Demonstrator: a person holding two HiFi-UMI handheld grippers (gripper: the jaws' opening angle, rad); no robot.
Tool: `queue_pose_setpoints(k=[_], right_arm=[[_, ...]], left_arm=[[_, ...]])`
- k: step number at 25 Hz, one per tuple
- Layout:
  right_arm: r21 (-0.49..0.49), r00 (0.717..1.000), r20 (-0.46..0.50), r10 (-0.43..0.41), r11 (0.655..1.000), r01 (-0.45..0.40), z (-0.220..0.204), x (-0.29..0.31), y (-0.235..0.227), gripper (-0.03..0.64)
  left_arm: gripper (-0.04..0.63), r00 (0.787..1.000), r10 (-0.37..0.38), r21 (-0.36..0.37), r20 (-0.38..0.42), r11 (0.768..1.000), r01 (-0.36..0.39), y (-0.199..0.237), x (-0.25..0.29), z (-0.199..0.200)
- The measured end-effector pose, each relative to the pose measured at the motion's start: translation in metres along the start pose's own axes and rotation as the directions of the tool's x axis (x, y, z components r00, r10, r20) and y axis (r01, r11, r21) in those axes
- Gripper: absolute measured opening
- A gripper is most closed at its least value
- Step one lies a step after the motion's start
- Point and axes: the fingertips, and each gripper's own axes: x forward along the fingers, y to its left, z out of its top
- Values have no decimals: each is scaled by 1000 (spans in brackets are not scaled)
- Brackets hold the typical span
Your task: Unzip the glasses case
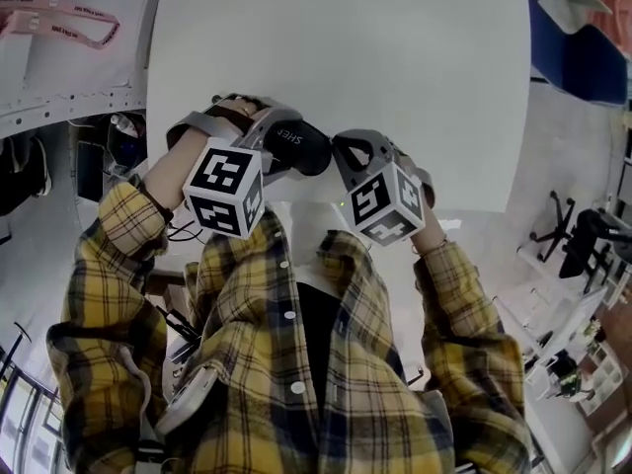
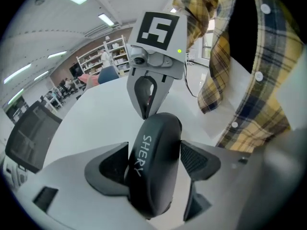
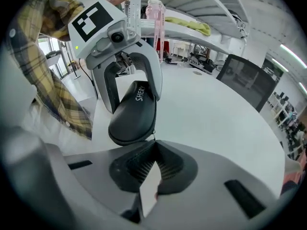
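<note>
My left gripper [image 2: 154, 163] is clamped across the waist of the black, oval, hard-shell glasses case [image 2: 152, 143] at frame centre. It is held in the air above the white table [image 1: 395, 67].

My right gripper [image 3: 153, 150] is pressed together just below the case's near end, apparently nipping the small metal zip pull [image 3: 153, 137].

Handling, judged: light, with a stiff shell and a smooth, probably slippery skin. I should grip it across the middle and pull only by the tab.

The case looks closed; I cannot see its contents.
</note>
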Motion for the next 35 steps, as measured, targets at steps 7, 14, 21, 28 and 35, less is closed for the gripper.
queue_pose_setpoints(k=[7,14,21,28,35], right_arm=[[213,991,27,-129,970,121,-36,-21,4,0],[396,993,33,-113,914,91,-44,-28,40,0],[459,995,94,-18,888,-28,-18,-14,75,0],[405,989,135,58,908,-108,10,0,93,0],[354,991,119,66,929,-104,14,3,96,0]], left_arm=[[333,980,188,-394,71,908,-145,20,-29,16],[331,971,228,-858,77,511,-52,16,-45,9],[359,953,293,-982,81,188,26,17,-43,-2],[357,939,343,-991,-26,117,-71,18,-26,-22],[347,951,308,-986,-26,151,-76,13,-19,-26]])
